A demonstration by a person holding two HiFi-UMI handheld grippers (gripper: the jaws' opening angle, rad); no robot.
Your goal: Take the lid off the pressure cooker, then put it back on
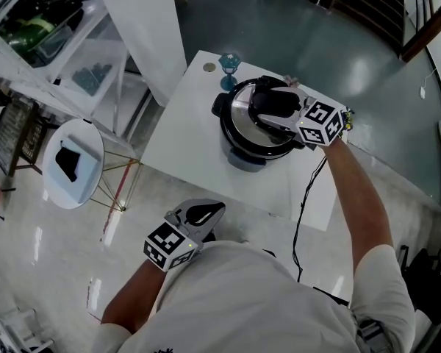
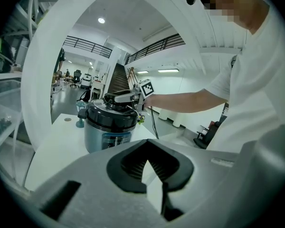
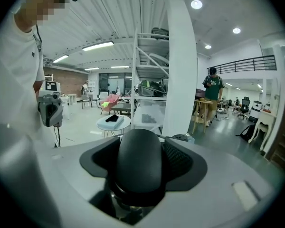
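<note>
Right gripper point(image 1: 275, 107) jaws apart, straddling the black lid handle point(image 3: 138, 160). Lid point(image 1: 242, 121) seated on pressure cooker point(image 1: 244, 158), mid-bench point(image 1: 191, 138). Right arm outstretched. Left gripper point(image 1: 204, 213) jaws together, empty, held near torso.

Large open hall, lab-cum-office, not home. High ribbed ceiling with strip lights point(image 3: 97, 45); mezzanine railing point(image 3: 249, 63); long staircase point(image 2: 118, 80); broad white column point(image 3: 180, 65); polished grey floor point(image 1: 338, 43). Metal shelving point(image 3: 152, 75) loaded with gear, office chairs point(image 2: 76, 76), brick wall point(image 3: 61, 82) far back. Person point(image 3: 213, 87) standing in background. Pressure cooker point(image 1: 242, 120) on lone white surface point(image 1: 184, 131) amid open floor.
</note>
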